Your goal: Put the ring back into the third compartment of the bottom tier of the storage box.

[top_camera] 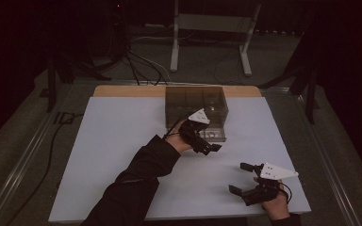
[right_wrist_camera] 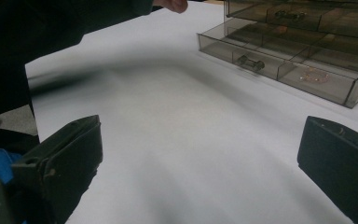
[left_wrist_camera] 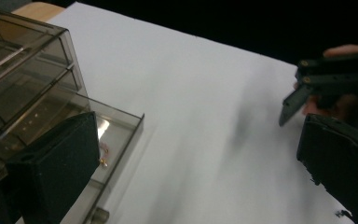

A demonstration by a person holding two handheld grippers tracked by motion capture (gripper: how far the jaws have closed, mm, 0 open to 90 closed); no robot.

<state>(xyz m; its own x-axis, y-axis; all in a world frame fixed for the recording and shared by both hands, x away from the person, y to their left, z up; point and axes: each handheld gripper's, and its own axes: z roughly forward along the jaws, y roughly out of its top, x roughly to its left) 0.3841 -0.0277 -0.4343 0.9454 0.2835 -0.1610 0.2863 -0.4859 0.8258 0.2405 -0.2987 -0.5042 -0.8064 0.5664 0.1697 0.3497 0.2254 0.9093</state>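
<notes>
1. Dark floor, trailing cables and a pale metal stand [top_camera: 212, 28] fill the top of the high view; below them a white table [top_camera: 122, 155] takes up the middle of the frame.
2. At upper centre of the table stands a smoky clear drawer box [top_camera: 195, 106], its bottom drawer [right_wrist_camera: 284, 65] pulled out toward the person.
3. In the left gripper view a small piece of jewellery [left_wrist_camera: 104, 154] lies in the open drawer at lower left; a thin ring-like item [right_wrist_camera: 314, 76] shows in a compartment at right of the right gripper view.
4. Just below the box in the high view, the left gripper [top_camera: 206, 147] hangs at the drawer front, jaws spread wide and empty.
5. At lower right of that view the right gripper [top_camera: 241, 179] rests low over bare table, well apart from the box, jaws also wide and empty.
6. Risk, as I judge it: the jewellery is tiny and the drawer walls are close, so a jaw could catch the rim and shove the light box, or pinch past the piece and flick it out.
</notes>
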